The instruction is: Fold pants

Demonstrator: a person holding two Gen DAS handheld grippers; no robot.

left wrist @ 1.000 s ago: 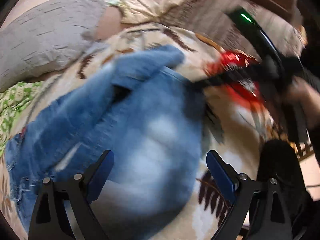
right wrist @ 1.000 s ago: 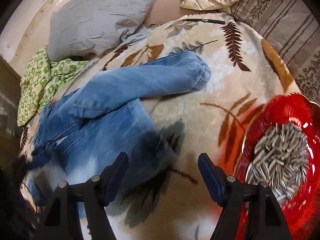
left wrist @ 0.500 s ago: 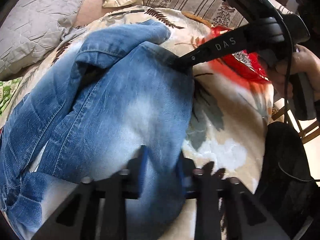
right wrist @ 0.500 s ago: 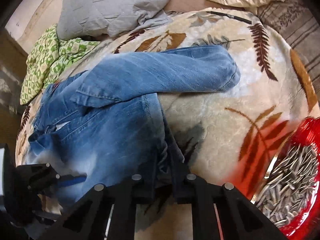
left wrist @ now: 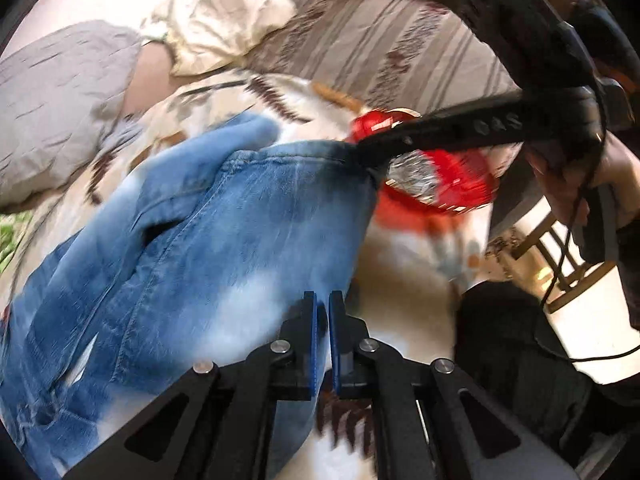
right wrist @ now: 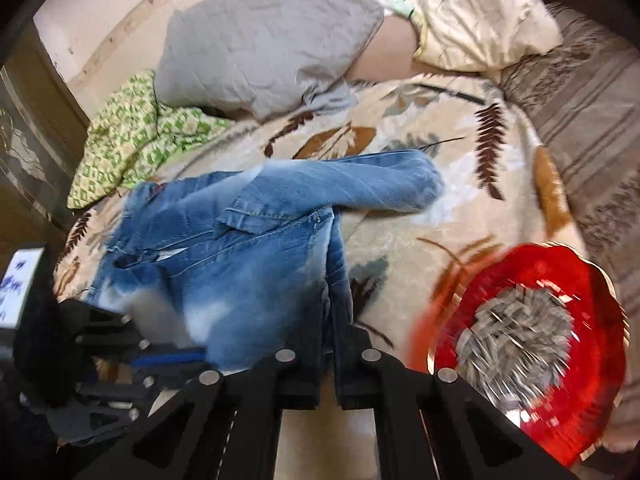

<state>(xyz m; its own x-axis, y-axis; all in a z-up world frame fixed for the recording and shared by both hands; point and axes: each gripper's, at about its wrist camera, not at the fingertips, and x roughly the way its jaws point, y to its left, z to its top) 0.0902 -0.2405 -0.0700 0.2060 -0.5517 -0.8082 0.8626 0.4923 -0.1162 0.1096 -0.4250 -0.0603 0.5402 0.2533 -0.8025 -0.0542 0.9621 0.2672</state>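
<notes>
Jeans (right wrist: 256,256), blue denim, faded pale at the near end, spread on leaf-print blanket (right wrist: 404,240); one leg (right wrist: 360,184) thrown crosswise toward the right, other leg running toward the cameras. Near edge of that leg lifted off the blanket and stretched between two tools.

Left gripper (left wrist: 323,308), black with blue pads: jaws just closed, now pinched together on the pale denim edge at the leg's right side. Seen also from the right wrist view at lower left (right wrist: 188,358), clamped on the same hem.

Right gripper (right wrist: 329,320), black: jaws just closed, now gripping a doubled fold of denim along the leg's seam. From the left wrist view, its fingers (left wrist: 404,142) reaching in from the right, biting the far hem corner; hand (left wrist: 576,176) on the handle at right edge, blurred.

Red scalloped dish (right wrist: 592,320) holding sunflower seeds (right wrist: 516,340), on the blanket right of the jeans, apart from them.

Grey quilted pillow (right wrist: 264,44), cream pillow (right wrist: 480,20), green patterned cloth (right wrist: 132,144) at the far end of the bed. Striped brown bedcover (right wrist: 592,112) at right.
</notes>
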